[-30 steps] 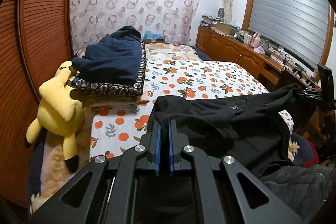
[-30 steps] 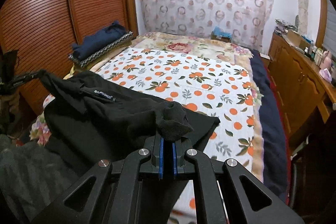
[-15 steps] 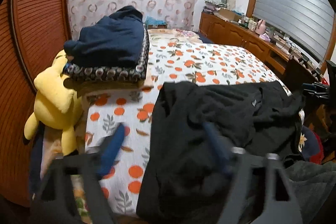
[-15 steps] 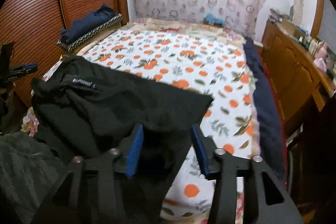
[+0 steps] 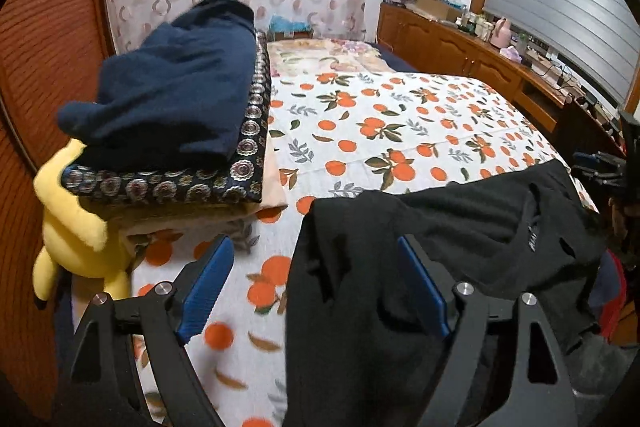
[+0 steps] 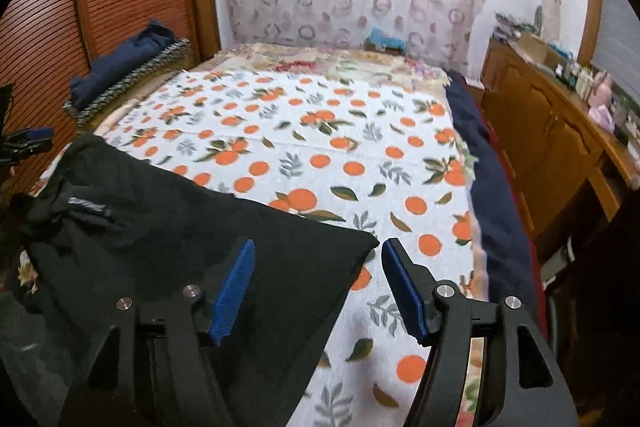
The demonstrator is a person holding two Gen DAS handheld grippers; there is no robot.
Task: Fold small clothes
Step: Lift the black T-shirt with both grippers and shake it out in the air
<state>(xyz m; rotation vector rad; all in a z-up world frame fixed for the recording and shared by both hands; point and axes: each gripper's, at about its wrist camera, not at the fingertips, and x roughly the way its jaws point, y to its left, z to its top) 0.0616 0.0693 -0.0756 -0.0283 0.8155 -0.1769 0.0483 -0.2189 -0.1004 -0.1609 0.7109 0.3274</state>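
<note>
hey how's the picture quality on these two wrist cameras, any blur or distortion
Left wrist view: strong fisheye bending, dark corners, navy clothes pile slightly motion-smeared. Right wrist view: same bending, softer overall, black garment nearly featureless in the dim warm light.

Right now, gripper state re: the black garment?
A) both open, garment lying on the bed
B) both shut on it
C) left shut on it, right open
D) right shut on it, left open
A: the left gripper and right gripper both stand open, and the black garment lies released on the orange-print bedspread.
</note>
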